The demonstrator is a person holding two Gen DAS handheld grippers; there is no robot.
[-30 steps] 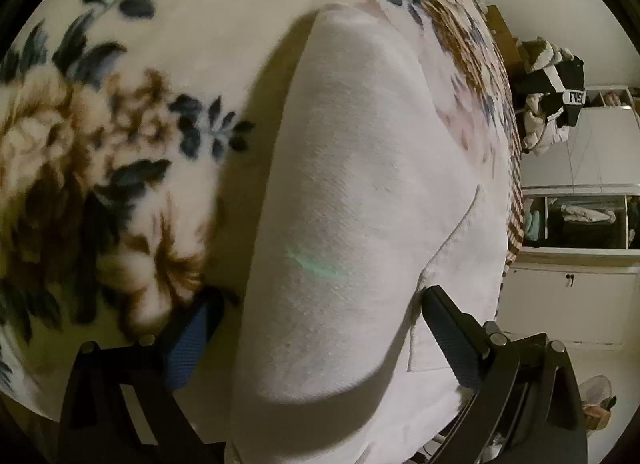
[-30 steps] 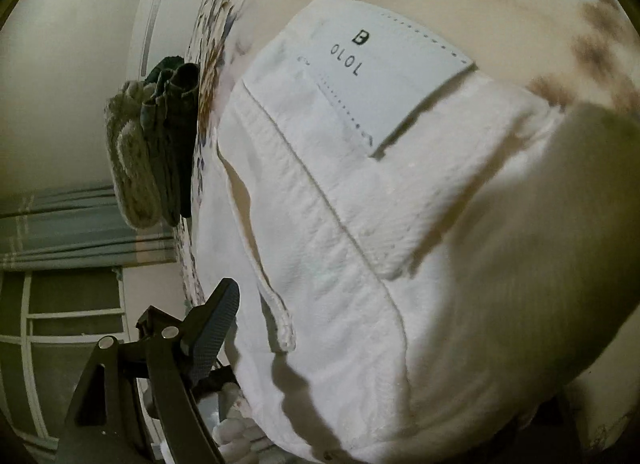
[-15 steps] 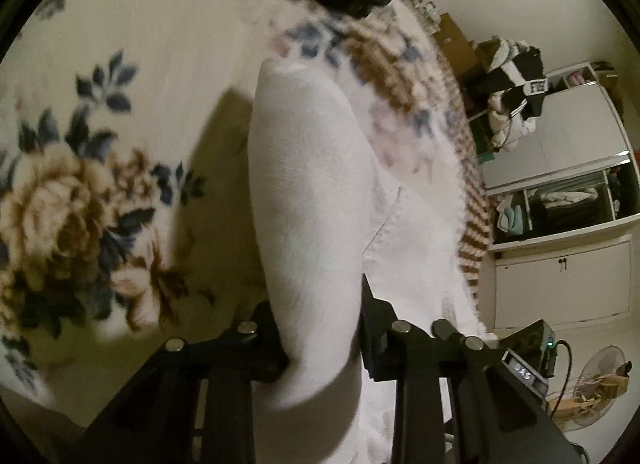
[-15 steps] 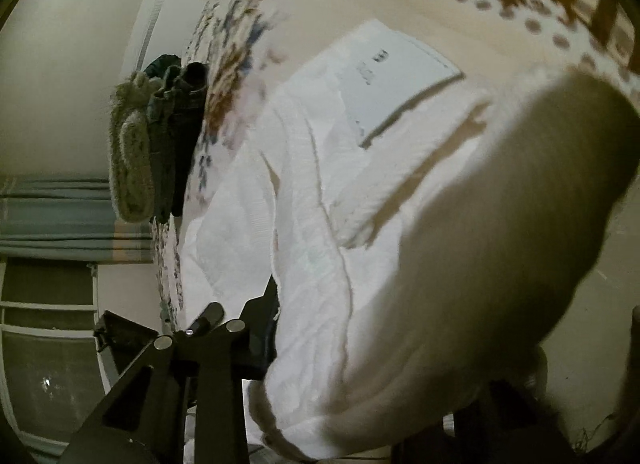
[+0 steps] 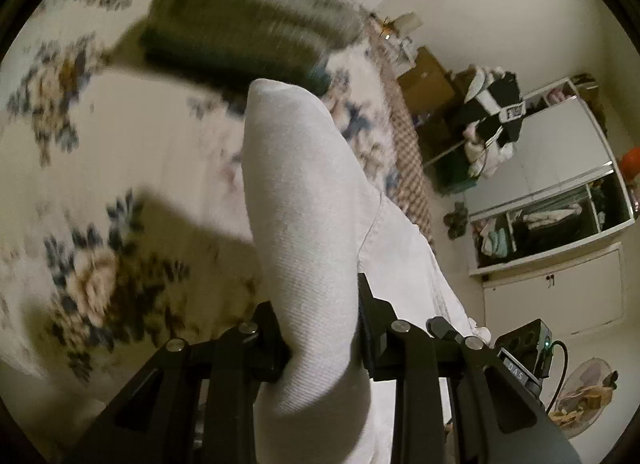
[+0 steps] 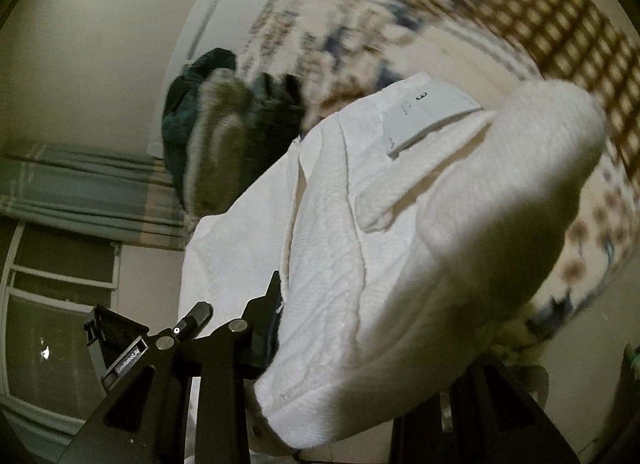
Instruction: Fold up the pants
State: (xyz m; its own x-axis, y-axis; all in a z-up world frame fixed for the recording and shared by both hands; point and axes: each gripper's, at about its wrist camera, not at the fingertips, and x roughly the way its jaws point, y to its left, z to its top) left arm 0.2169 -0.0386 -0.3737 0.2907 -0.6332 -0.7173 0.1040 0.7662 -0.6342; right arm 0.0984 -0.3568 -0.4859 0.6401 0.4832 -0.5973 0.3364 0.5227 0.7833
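Both tongs clamp white pants above the floral bed (image 5: 120, 168): left tongs (image 5: 320, 328) pinch a thick folded bunch (image 5: 296, 200); right tongs (image 6: 344, 328) grip the labelled waistband (image 6: 360, 232). Wardrobe shelves (image 5: 548, 220) hold clothes.

A home bedroom: floral blanket (image 5: 120, 168) on the bed, open wardrobe (image 5: 560, 216), curtained window (image 6: 60, 264)

Left gripper (image 5: 320, 328): matte black angular linkage arms, round silver screws at the pivots. Right gripper (image 6: 360, 328): same black frame, silver screws, small white-lettered label on its left bar.
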